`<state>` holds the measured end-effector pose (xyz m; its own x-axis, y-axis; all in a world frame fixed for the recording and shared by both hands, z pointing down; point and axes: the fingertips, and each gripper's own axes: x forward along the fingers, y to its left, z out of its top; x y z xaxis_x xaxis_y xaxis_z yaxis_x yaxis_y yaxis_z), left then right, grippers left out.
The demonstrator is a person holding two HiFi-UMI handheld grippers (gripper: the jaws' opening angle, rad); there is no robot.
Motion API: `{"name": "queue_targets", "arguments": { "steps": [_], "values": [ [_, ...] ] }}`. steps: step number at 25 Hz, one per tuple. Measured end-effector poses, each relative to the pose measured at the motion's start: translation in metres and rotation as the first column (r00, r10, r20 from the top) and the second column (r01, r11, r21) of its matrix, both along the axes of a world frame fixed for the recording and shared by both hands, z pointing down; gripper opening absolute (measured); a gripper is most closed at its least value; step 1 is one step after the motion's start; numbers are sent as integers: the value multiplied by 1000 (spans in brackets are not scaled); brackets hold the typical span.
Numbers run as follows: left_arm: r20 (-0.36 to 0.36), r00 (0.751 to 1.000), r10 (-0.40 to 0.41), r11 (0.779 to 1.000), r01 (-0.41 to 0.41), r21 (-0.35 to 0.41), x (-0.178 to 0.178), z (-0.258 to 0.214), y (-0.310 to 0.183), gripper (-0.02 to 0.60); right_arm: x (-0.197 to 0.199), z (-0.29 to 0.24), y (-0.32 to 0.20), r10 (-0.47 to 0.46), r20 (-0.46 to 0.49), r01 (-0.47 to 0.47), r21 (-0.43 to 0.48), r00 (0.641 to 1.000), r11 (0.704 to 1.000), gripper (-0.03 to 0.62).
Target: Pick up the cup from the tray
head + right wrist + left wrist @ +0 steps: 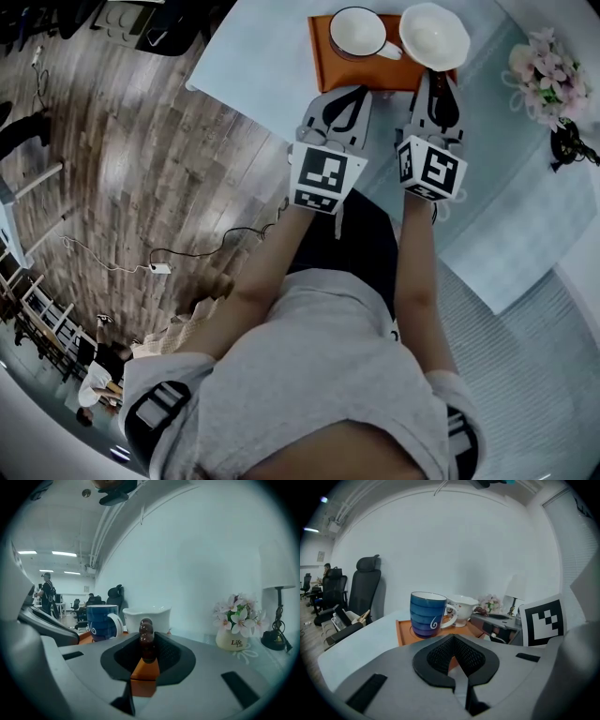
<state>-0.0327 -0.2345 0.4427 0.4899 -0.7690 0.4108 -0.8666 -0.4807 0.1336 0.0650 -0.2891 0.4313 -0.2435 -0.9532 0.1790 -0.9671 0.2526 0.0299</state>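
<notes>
An orange tray (323,56) lies at the far side of the pale table. On it stand a blue mug (357,33) with a white inside and, to its right, a white cup (434,36). My left gripper (349,94) hovers at the tray's near edge, shut and holding nothing. From the left gripper view the mug (428,613) is straight ahead, its handle to the right. My right gripper (434,80) is at the tray's near right edge. In the right gripper view the orange edge (143,672) and a brown beaded knob (146,639) sit wedged between the jaws.
A small pot of pink flowers (544,66) and a dark lamp base (567,141) stand right of the tray. The table's left edge (234,98) drops to a wooden floor (141,169). A black office chair (363,592) stands beyond the table.
</notes>
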Motion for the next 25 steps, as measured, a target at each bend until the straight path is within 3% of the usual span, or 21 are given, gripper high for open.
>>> {"name": "queue_targets", "arguments": {
  "steps": [12,25],
  "values": [
    [21,999,-28,1000,28,-6,4,-1,-7,8,0,-12,-3,-10,38,11,-26,999,1000,46],
    [-4,1000,-28,998,28,53,26,-26,-16,8,1,-36,-11,-15,85,17,-23,996,1000,43]
  ]
}}
